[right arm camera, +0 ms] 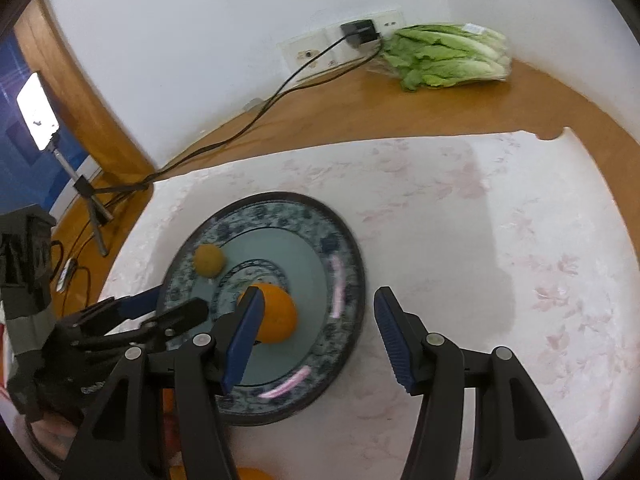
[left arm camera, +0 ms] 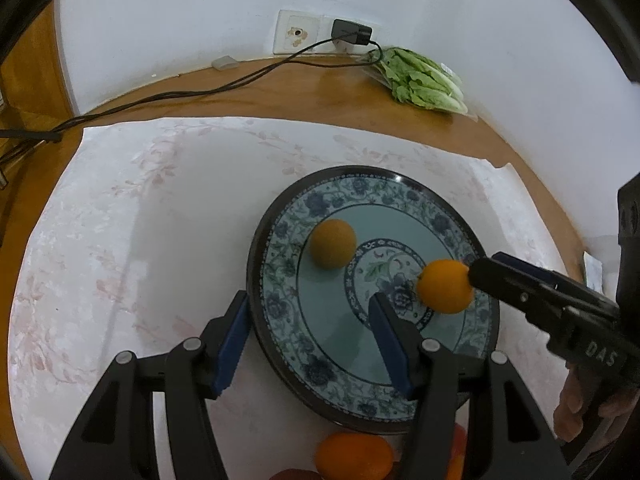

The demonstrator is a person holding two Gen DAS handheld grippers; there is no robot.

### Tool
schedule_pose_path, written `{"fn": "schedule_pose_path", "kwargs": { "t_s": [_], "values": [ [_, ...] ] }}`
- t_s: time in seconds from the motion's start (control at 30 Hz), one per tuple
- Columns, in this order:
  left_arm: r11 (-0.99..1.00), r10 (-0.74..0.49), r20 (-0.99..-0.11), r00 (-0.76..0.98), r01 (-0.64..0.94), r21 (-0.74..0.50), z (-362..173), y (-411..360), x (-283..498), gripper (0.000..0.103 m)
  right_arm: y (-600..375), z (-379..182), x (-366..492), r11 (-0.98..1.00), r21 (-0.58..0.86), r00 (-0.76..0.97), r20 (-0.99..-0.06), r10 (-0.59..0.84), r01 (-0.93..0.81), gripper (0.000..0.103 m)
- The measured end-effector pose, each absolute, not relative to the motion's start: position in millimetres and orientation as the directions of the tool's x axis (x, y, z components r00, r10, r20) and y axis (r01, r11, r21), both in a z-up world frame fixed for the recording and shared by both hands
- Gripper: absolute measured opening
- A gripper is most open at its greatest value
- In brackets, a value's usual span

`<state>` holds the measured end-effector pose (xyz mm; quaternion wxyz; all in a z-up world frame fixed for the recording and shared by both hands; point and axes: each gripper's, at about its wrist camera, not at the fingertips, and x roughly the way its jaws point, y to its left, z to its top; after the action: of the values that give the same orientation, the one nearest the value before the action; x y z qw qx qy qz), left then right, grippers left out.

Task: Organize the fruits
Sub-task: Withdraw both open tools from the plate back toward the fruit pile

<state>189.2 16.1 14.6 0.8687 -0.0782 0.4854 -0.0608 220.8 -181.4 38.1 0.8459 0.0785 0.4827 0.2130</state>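
Note:
A blue floral plate lies on a white cloth. A dull orange fruit rests on its left part. A brighter orange sits near the plate's middle, just off the tip of my right gripper's left finger. My right gripper is open over the plate's near right rim, with nothing between its fingers. My left gripper is open and empty over the plate's near left rim. More orange fruit lies below it.
A bag of lettuce lies at the back by the wall. A black charger and cable run along the wooden table. A phone on a tripod stands at the far left.

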Motion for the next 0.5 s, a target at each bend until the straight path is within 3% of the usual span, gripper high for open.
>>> {"fn": "schedule_pose_path", "kwargs": {
  "t_s": [0.5],
  "values": [
    [0.984, -0.169, -0.844, 0.509, 0.037, -0.174, 22.1, 18.2, 174.2, 0.063, -162.3, 40.7, 210.6, 0.898, 0.311, 0.423, -0.801, 0.424, -0.312, 0.076]
  ]
}}
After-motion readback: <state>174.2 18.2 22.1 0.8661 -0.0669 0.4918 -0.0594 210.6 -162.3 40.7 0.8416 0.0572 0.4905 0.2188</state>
